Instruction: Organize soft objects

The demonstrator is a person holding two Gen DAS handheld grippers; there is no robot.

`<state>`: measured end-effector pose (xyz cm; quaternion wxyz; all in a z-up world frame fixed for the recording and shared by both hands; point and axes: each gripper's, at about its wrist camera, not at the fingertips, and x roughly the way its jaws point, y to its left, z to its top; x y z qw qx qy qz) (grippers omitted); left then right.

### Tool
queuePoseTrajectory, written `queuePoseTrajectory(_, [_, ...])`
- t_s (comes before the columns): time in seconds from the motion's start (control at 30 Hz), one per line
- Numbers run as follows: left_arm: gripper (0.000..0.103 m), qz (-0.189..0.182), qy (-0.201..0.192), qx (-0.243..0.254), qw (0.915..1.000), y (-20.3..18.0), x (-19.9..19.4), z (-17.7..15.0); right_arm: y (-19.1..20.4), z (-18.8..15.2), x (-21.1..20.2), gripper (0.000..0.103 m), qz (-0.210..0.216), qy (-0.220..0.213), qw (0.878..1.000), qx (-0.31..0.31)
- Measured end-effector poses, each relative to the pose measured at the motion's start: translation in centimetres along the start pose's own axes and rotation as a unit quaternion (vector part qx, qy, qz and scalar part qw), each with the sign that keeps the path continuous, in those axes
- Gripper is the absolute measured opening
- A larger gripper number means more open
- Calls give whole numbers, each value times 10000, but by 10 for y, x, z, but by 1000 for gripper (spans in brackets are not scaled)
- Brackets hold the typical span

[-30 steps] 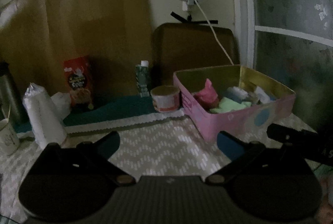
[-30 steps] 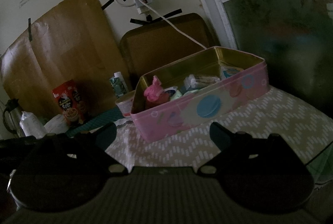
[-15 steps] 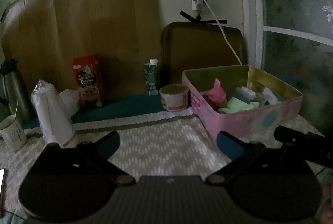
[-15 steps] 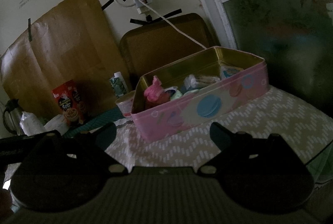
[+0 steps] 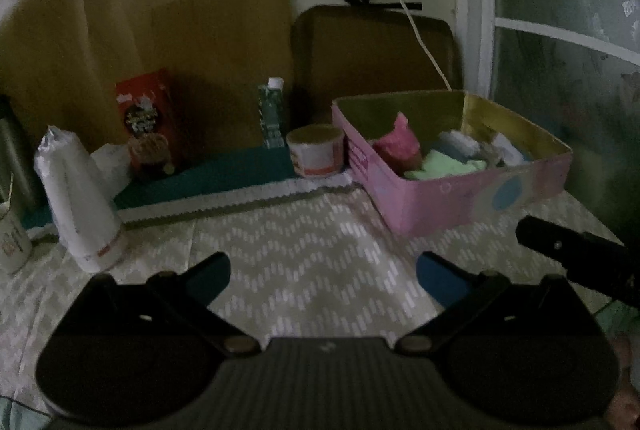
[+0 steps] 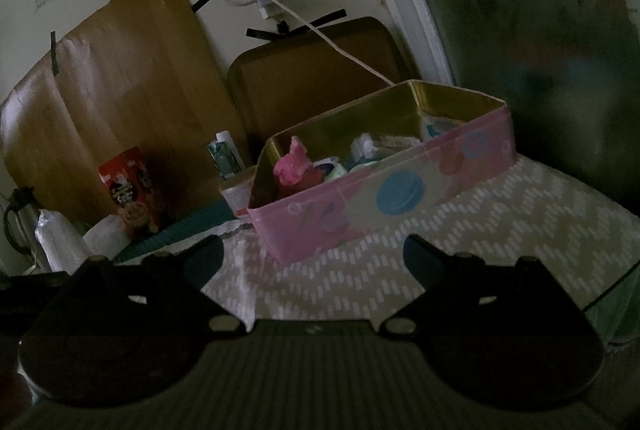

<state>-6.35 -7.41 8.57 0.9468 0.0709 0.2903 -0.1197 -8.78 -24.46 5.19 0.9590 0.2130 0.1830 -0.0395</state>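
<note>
A pink tin box (image 5: 460,198) (image 6: 384,202) with a gold inside stands on the patterned tablecloth at the right. It holds a pink soft toy (image 5: 398,144) (image 6: 294,168), a green cloth (image 5: 444,166) and several white and blue soft items (image 6: 366,150). My left gripper (image 5: 322,276) is open and empty, above the cloth in front of the box and to its left. My right gripper (image 6: 312,258) is open and empty, just in front of the box's near wall. Its dark finger shows in the left wrist view (image 5: 572,250).
Left of the box stand a small paper cup (image 5: 316,150), a green carton (image 5: 272,114), a red snack box (image 5: 146,122), a white wrapped cone (image 5: 78,198), a mug (image 5: 10,238) and a steel flask. A brown tray (image 6: 316,78) leans on the wall. A white cable hangs into the box.
The left gripper has moved forward and tilted down a little, so the table looks closer. The right gripper has hardly moved. Both stay open and empty.
</note>
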Motion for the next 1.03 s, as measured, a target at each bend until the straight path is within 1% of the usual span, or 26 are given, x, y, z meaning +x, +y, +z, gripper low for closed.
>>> queuePoseTrajectory(0.3, [103,-27,182,31,9998,-3,7,-4,-3,-2,2,98,-22,47,10000,32])
queuePoseTrajectory(0.8, [103,-101,270,64,9996,-5,13,-6,-6,-4,2,98,-65,57,9999,68])
queuePoseTrajectory(1.03, [103,-197,-58,97,9997,-4,5,-6,-3,-6,1,98,-118,27,9999,15])
